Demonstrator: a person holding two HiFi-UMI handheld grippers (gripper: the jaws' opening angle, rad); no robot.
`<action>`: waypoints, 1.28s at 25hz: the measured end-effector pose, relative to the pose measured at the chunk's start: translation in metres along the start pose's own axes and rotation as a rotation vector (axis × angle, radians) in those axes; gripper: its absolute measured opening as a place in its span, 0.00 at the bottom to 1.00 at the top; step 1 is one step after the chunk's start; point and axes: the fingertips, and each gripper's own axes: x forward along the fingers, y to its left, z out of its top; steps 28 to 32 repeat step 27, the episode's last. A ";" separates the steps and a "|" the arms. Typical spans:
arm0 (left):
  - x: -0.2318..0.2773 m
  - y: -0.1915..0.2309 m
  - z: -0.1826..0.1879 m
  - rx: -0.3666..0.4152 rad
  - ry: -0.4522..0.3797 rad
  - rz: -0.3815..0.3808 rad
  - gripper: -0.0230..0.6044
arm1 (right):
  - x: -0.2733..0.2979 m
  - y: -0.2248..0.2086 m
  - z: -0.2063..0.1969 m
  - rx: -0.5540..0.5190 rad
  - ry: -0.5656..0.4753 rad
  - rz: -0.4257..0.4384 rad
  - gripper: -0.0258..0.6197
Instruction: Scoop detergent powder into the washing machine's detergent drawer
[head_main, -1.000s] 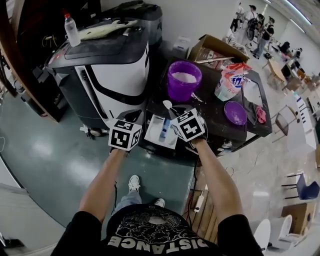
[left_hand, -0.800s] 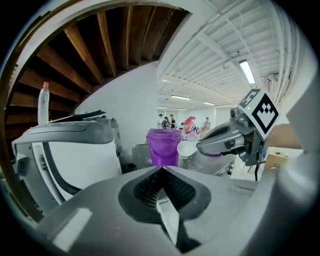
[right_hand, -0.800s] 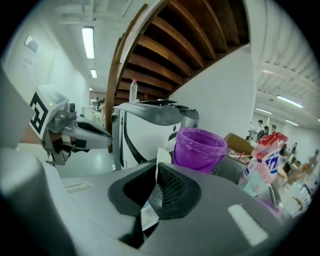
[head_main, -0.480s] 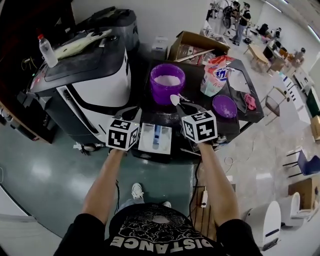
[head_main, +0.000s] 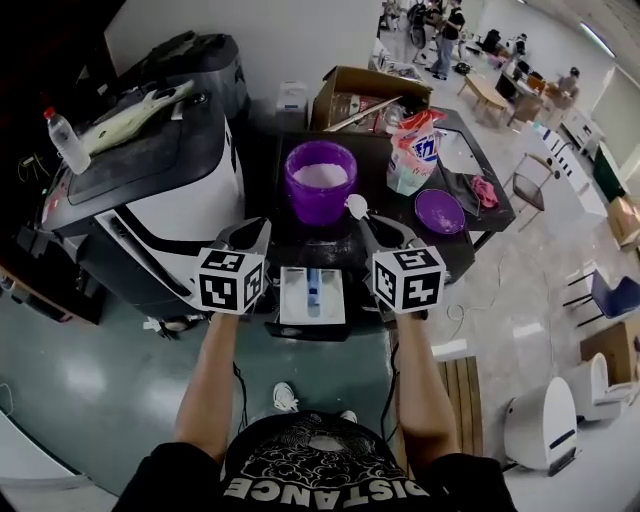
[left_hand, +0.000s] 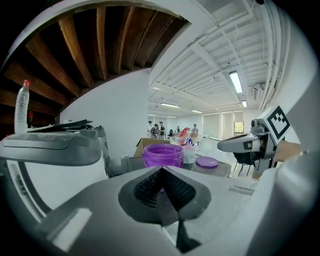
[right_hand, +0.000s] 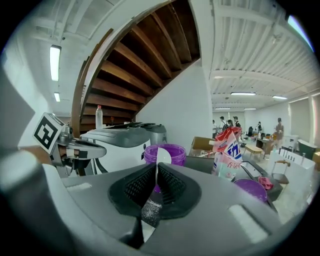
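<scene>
A purple tub (head_main: 320, 180) of white powder stands on the dark top behind the open white detergent drawer (head_main: 311, 296). My right gripper (head_main: 372, 224) is shut on the handle of a white spoon (head_main: 352, 206), whose bowl hangs near the tub's front right. In the right gripper view the spoon (right_hand: 162, 157) stands upright between the jaws of the right gripper (right_hand: 156, 176), in front of the tub (right_hand: 174, 149). My left gripper (head_main: 255, 236) is shut and empty, left of the drawer; in its own view the left gripper (left_hand: 162, 172) faces the tub (left_hand: 163, 154).
A detergent bag (head_main: 413, 152) and the purple lid (head_main: 440, 211) sit right of the tub, with a pink cloth (head_main: 484, 192) beyond. A white-and-black machine (head_main: 150, 200) with a bottle (head_main: 62, 140) on it stands at left. A cardboard box (head_main: 362, 92) is behind.
The head view has swung, so the whole scene sits differently. My right gripper with the spoon has moved right, from close beside the drawer to farther from it. The left gripper keeps its place.
</scene>
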 end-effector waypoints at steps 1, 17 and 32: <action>0.001 0.003 0.001 0.001 -0.002 -0.005 0.04 | 0.001 0.001 0.000 -0.004 -0.002 -0.012 0.10; 0.001 0.023 0.001 0.029 -0.009 -0.005 0.04 | -0.007 -0.008 0.000 0.021 -0.029 -0.100 0.10; 0.002 0.014 -0.002 0.031 -0.005 -0.010 0.04 | -0.009 -0.007 0.000 0.009 -0.028 -0.088 0.10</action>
